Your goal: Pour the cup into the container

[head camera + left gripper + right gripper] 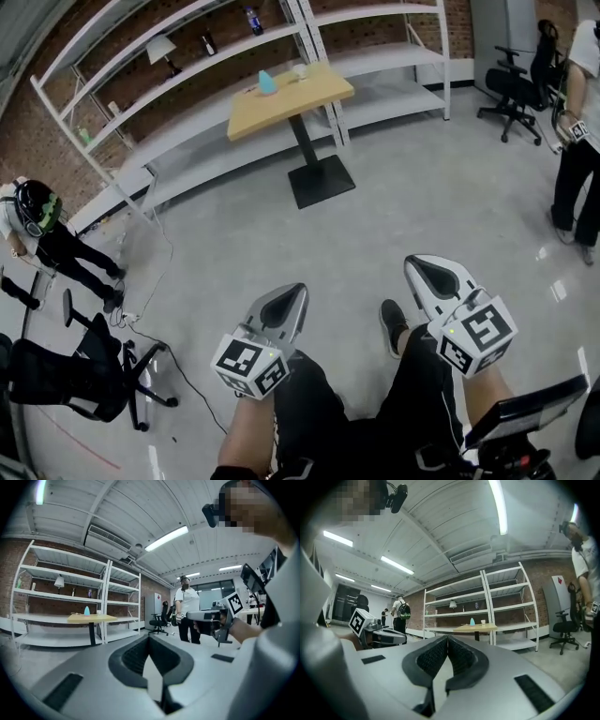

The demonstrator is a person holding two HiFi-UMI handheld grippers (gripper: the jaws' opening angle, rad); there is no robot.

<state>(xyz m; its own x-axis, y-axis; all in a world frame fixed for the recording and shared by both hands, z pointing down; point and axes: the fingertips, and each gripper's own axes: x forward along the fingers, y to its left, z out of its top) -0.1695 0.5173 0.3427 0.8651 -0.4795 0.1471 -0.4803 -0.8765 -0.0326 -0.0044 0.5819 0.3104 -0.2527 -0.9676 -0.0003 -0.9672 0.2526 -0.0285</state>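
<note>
Far ahead stands a wooden table [291, 94] with a small white cup [300, 70] and a light blue container [267, 82] on it. The right gripper view shows the same table [476, 628], cup [483, 621] and blue container [472, 621]. The left gripper view shows the table [91, 618] and blue container [86, 611] small in the distance. My left gripper [298, 295] [150, 637] and right gripper [417, 266] [447, 638] are held level in front of my legs. Both are shut with nothing between the jaws, and both are far from the table.
White metal shelving [169, 66] runs along the brick wall behind the table. A toppled office chair [84, 370] and floor cables [155, 281] are at the left. One person [56, 244] stands at the left and another [577, 141] at the right near a black chair [514, 89].
</note>
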